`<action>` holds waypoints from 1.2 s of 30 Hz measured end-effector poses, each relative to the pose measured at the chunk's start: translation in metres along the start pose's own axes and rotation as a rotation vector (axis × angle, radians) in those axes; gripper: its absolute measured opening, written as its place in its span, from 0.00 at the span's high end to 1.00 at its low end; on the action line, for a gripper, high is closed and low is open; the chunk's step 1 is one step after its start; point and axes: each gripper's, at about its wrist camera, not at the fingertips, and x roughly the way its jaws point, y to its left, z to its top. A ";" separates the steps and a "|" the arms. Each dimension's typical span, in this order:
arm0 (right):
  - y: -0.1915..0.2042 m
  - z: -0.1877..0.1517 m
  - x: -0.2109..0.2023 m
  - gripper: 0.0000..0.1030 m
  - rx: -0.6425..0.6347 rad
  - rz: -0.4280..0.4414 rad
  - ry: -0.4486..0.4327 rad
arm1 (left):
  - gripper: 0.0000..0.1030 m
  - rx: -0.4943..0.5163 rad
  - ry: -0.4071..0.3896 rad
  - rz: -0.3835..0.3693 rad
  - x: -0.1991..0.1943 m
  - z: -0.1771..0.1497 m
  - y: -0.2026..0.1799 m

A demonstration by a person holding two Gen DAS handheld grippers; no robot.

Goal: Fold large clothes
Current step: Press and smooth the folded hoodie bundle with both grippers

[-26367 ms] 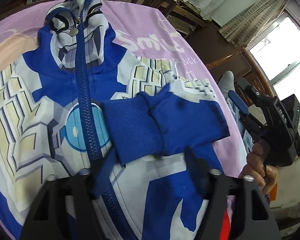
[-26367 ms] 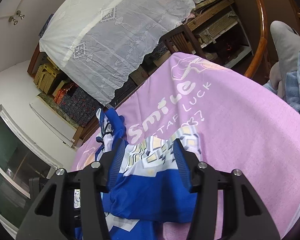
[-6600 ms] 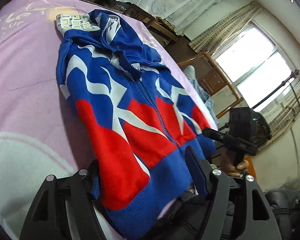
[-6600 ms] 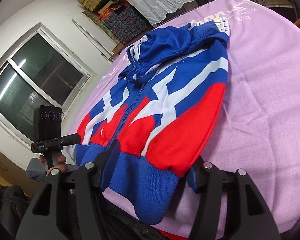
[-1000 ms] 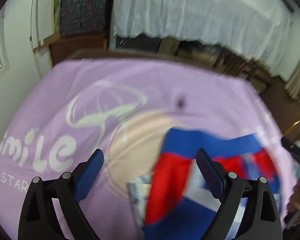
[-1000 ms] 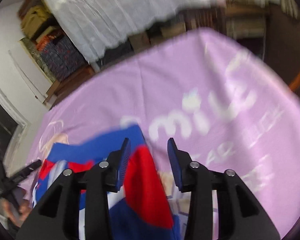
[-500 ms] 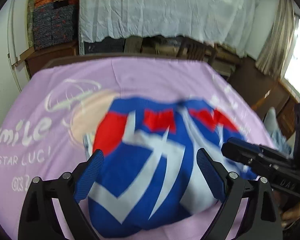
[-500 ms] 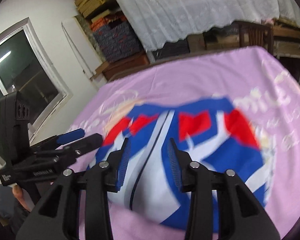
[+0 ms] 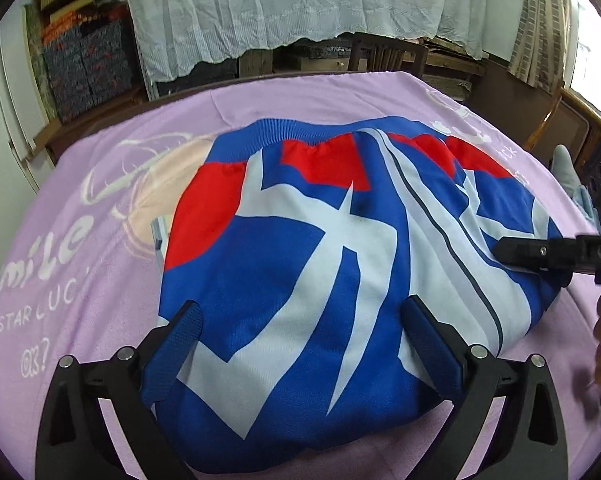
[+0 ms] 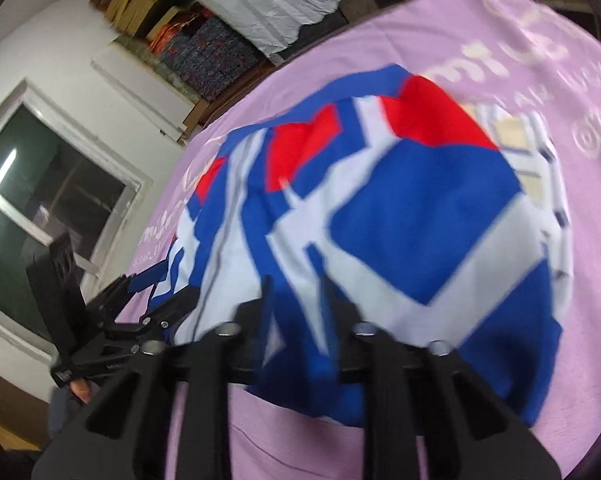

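The folded jacket (image 9: 300, 264) looks soft and floppy, best taken at its near hem, where the left gripper (image 9: 300, 344) is opening wide over it and the right gripper (image 10: 296, 312) sits closed, pinching nothing clearly.

- A table is covered by a lilac-pink printed cloth (image 9: 308, 92), on which white lettering reading "Smile" and "STAR LUCK" and a pale cartoon drawing are seen.
- A folded blue, red and white zip-up jacket (image 9: 300, 248) is laid directly on the cloth, near its middle, with the blue ribbed hem turned toward the far edge.
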 end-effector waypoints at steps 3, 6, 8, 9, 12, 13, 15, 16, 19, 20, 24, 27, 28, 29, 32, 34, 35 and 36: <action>-0.019 0.004 -0.007 1.00 0.112 0.012 -0.020 | 0.03 -0.001 -0.006 0.000 0.000 0.000 0.000; -0.021 0.007 -0.019 1.00 0.118 -0.021 -0.070 | 0.03 -0.009 -0.007 0.002 -0.001 0.001 0.001; -0.019 0.007 -0.025 1.00 0.100 -0.078 -0.105 | 0.03 -0.012 -0.010 0.008 -0.002 0.001 -0.001; -0.018 0.008 -0.025 1.00 0.093 -0.086 -0.109 | 0.03 -0.009 -0.014 0.015 -0.003 0.001 -0.002; -0.014 0.007 -0.028 0.98 0.091 -0.089 -0.123 | 0.03 0.008 -0.026 0.036 -0.005 0.001 -0.005; -0.010 0.007 -0.029 0.96 0.079 -0.097 -0.139 | 0.03 0.013 -0.030 0.042 -0.006 0.001 -0.007; -0.005 0.004 -0.036 0.88 0.046 -0.124 -0.178 | 0.03 0.026 -0.044 0.059 -0.008 0.001 -0.010; 0.002 0.004 -0.039 0.79 0.026 -0.138 -0.206 | 0.03 0.035 -0.051 0.067 -0.010 0.001 -0.011; 0.012 0.005 -0.039 0.72 0.011 -0.125 -0.218 | 0.03 0.041 -0.082 0.081 -0.015 0.006 -0.012; 0.017 0.007 -0.036 0.72 0.003 -0.121 -0.203 | 0.03 0.035 -0.081 0.087 -0.015 0.009 -0.012; 0.048 0.017 -0.021 0.72 -0.073 -0.129 -0.171 | 0.03 0.021 -0.074 0.098 -0.016 0.025 -0.011; 0.069 0.021 -0.010 0.67 -0.121 -0.117 -0.163 | 0.03 -0.002 -0.087 0.100 -0.014 0.035 -0.008; 0.074 0.023 -0.004 0.67 -0.134 -0.116 -0.161 | 0.03 -0.009 -0.085 0.096 -0.010 0.036 -0.006; 0.076 0.024 -0.001 0.67 -0.144 -0.124 -0.161 | 0.03 -0.017 -0.080 0.094 -0.004 0.037 -0.005; 0.070 0.023 0.017 0.67 -0.152 -0.166 -0.134 | 0.03 -0.031 -0.061 0.076 0.011 0.032 -0.001; 0.059 0.022 0.029 0.67 -0.123 -0.175 -0.096 | 0.03 -0.032 -0.053 0.066 0.017 0.030 0.002; 0.053 0.023 0.033 0.67 -0.105 -0.164 -0.081 | 0.03 -0.034 -0.046 0.065 0.019 0.029 0.002; 0.049 0.022 0.035 0.67 -0.098 -0.147 -0.083 | 0.03 -0.036 -0.042 0.062 0.020 0.029 0.002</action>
